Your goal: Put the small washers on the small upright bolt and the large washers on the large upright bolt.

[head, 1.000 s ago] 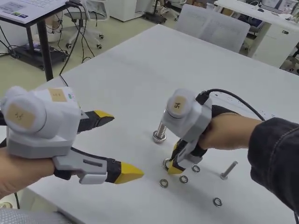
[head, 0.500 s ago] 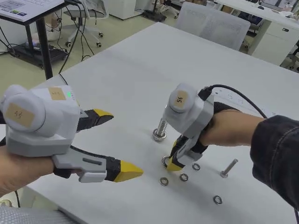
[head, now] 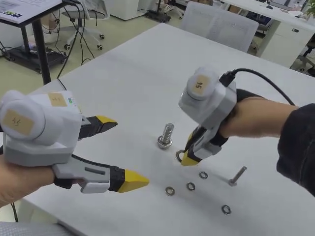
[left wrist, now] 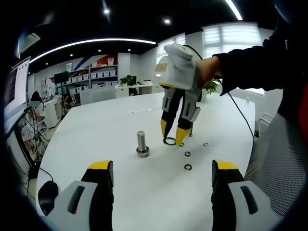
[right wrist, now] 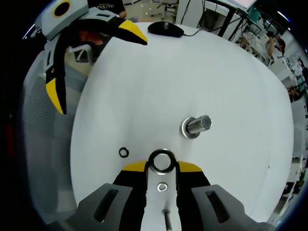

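The white table (head: 138,73) holds the work. The left gripper (head: 125,150) hovers with its jaws wide apart and nothing between them. The right gripper (head: 186,157) has its jaws clamped on a large washer (right wrist: 161,161) at their tips. The large upright bolt (head: 166,135) stands just ahead of those tips, off to one side. Small washers (head: 190,186) lie below and behind those jaws, near a small bolt (head: 237,176) lying flat.

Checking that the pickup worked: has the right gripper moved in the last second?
Yes. The right gripper, shut on a large washer, has risen from the table, away from the small washers beside it, toward the upright bolt.
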